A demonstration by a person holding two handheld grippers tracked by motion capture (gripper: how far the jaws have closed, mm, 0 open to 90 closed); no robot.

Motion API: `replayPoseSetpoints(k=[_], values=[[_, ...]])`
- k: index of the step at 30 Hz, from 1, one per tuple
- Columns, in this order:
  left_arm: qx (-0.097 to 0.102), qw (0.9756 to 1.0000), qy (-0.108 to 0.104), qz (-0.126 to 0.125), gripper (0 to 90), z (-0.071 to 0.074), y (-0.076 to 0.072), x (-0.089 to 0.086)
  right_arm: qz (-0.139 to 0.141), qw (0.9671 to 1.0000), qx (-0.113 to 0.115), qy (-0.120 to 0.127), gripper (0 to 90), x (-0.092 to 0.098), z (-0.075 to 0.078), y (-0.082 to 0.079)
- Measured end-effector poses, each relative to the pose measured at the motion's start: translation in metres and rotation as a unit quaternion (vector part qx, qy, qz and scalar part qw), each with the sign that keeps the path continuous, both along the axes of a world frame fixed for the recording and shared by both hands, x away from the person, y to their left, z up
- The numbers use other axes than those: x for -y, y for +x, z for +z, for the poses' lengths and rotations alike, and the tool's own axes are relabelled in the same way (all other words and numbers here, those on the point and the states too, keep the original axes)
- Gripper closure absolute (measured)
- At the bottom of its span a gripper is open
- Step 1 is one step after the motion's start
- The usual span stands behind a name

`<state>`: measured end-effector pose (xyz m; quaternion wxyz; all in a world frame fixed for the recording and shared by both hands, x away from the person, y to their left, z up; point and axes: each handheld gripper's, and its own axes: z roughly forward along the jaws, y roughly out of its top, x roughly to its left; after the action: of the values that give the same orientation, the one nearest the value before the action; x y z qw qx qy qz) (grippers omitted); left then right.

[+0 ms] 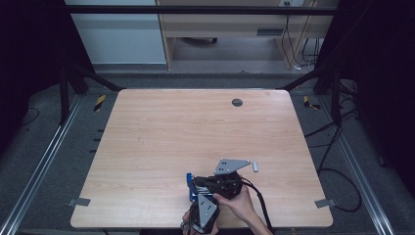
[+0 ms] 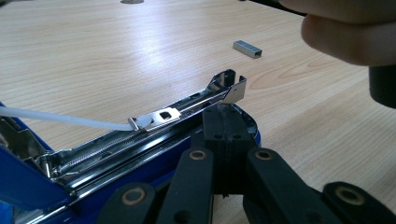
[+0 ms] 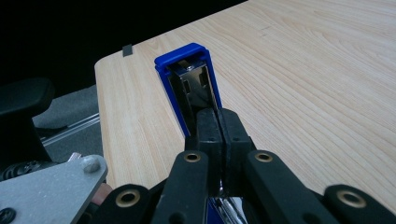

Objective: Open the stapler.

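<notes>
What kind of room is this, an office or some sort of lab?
Probably a lab recording station. A bare wooden table stands inside a dark metal frame, loose cables trail over the grey floor, and hand-held grippers work on an opened blue stapler.

We see a bright blue stapler with a shiny silver magazine, a white strip running to it. Beside it, a small grey staple block. Our tongs are matte black with brass-coloured rivets. The counter shows pale wood grain with a dark round plug.
</notes>
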<state>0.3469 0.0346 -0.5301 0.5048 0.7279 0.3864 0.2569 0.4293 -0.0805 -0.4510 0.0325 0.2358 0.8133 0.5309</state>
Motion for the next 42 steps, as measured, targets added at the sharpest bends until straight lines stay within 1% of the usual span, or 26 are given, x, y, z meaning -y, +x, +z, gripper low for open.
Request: replayPoseSetpoints(k=[16, 19, 21, 42], values=[[0.001, 1.0000, 0.000, 0.001, 90.0, -0.0001, -0.0003, -0.0001, 0.010, 0.9999, -0.005, -0.001, 89.0, -0.0058, -0.0006, 0.0032], [0.002, 1.0000, 0.000, 0.001, 90.0, -0.0003, -0.0005, 0.0000, 0.015, 0.9998, -0.003, -0.010, 88.9, -0.0069, -0.0017, 0.0043], [0.002, 1.0000, 0.000, 0.001, 90.0, -0.0003, -0.0005, 0.0000, 0.015, 0.9998, -0.006, -0.008, 89.0, -0.0066, -0.0027, 0.0048], [0.003, 1.0000, 0.001, 0.002, 90.0, -0.0004, -0.0008, 0.0002, 0.021, 0.9997, -0.012, -0.005, 89.1, -0.0087, -0.0042, 0.0073]])
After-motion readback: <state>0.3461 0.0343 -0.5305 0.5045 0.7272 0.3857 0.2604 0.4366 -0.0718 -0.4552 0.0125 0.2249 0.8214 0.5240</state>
